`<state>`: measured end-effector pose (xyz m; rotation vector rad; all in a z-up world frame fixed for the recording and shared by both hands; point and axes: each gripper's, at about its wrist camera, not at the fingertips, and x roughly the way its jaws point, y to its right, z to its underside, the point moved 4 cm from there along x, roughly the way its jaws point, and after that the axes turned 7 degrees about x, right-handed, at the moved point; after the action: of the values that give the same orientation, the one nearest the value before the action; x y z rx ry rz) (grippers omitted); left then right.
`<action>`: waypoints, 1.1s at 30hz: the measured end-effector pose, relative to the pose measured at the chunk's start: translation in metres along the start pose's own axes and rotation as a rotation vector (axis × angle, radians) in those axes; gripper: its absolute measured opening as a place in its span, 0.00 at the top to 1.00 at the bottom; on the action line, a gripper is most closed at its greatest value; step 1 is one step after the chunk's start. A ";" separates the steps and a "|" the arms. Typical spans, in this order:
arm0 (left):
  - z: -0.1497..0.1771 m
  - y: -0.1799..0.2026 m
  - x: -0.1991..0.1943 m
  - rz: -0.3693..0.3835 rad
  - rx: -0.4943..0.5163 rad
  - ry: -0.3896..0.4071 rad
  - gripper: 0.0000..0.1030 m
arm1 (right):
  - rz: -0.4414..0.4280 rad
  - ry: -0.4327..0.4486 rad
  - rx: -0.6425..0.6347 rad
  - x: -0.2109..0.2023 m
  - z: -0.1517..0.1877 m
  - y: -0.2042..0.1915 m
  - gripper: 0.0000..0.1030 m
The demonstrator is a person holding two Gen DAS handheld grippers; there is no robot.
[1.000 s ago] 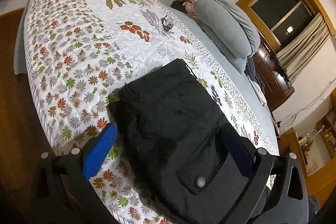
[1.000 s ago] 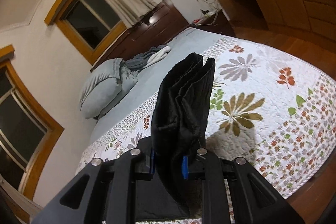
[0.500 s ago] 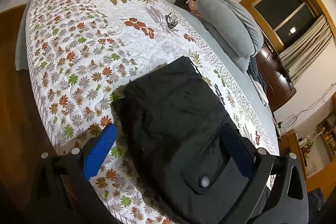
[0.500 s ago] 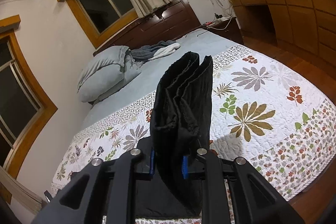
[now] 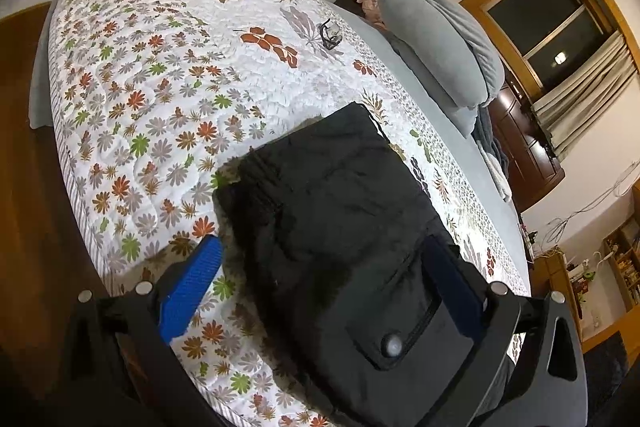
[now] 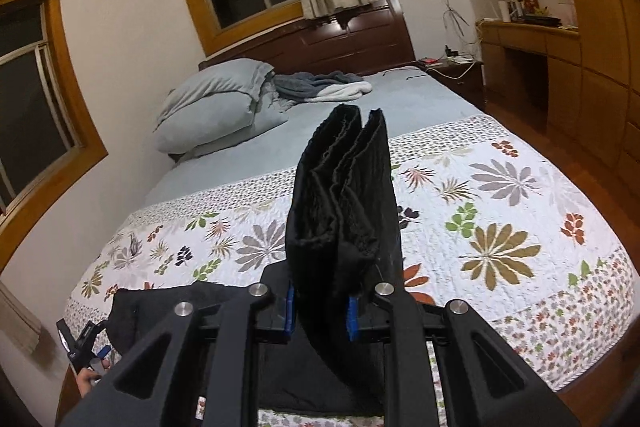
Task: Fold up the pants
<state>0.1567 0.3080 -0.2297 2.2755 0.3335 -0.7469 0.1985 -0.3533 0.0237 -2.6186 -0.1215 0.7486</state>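
Black pants (image 5: 332, 227) lie partly folded on the floral quilt (image 5: 152, 99), a buttoned back pocket (image 5: 394, 345) nearest me. My left gripper (image 5: 328, 279) is open, its blue pads (image 5: 190, 291) spread either side of the pants just above the fabric. In the right wrist view my right gripper (image 6: 320, 311) is shut on a bunched fold of the pants (image 6: 344, 211), which stands up between the pads. The rest of the pants (image 6: 160, 303) lies flat at lower left, with the left gripper (image 6: 86, 347) beyond it.
Grey pillows (image 6: 216, 107) and a crumpled grey-white blanket (image 6: 324, 87) lie at the head of the bed by the dark headboard (image 6: 352, 43). Eyeglasses (image 5: 330, 35) rest on the quilt. A nightstand (image 6: 452, 67) and wooden desk (image 6: 532, 55) stand to the right. Wood floor surrounds the bed.
My right gripper has swung round and levelled out, still clamped on the fold. My left gripper has stayed open over the pants with only a slight shift.
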 end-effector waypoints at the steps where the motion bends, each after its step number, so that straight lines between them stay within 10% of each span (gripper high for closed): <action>1: 0.000 0.000 0.000 -0.001 0.000 0.000 0.03 | -0.002 -0.003 -0.003 0.001 0.001 -0.002 0.82; 33: -0.001 0.001 0.008 -0.023 0.001 -0.023 0.03 | -0.056 -0.065 -0.131 0.041 0.045 -0.072 0.82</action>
<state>0.1642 0.3084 -0.2331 2.2653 0.3493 -0.7844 0.2118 -0.2635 -0.0016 -2.7014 -0.2704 0.8319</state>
